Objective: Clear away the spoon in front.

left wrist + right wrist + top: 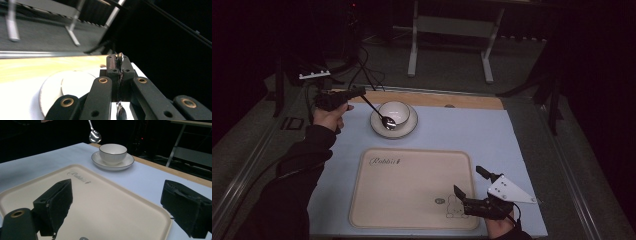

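Spoon lifted clear above the cup, tray waiting below.

Your cream tray (pixel 412 200) lies nearest you, the white cup (pixel 394 112) on its saucer (pixel 408 130) beyond. The metal spoon (pixel 94 135) hangs over them: light, stiff, slippery, best pinched by its thin handle. Your left gripper (pixel 118 65) is clamped on that handle; your right gripper (pixel 471 182) rests with jaws wide apart, holding nothing.

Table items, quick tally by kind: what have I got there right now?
Spoon: 1, held in the left gripper
Cup: 1
Saucer: 1
Tray: 1
Total: 4
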Demonstrator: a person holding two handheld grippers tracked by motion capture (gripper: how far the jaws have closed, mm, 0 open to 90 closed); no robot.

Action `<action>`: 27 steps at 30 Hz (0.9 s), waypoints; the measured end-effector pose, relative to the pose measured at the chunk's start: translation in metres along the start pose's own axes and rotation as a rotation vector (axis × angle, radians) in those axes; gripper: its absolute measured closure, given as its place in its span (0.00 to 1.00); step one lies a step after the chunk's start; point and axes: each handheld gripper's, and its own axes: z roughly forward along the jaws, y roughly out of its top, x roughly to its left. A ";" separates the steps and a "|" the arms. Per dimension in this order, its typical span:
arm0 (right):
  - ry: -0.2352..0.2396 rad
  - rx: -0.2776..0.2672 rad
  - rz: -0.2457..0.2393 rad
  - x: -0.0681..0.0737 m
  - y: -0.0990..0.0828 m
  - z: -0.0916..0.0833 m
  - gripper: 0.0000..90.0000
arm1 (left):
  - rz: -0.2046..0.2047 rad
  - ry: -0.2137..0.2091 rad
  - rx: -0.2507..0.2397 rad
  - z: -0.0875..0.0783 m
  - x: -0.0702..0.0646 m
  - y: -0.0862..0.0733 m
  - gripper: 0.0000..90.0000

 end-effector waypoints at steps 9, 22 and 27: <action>-0.001 0.000 0.002 0.000 0.000 0.000 0.12 | 0.044 -0.068 0.058 -0.011 -0.008 -0.005 0.99; 0.000 0.006 0.002 0.001 0.000 0.001 0.12 | 0.126 -0.163 0.150 -0.019 -0.023 -0.016 1.00; 0.000 0.005 0.000 0.001 0.000 0.001 0.12 | 0.151 -0.205 0.177 -0.021 -0.028 -0.018 0.99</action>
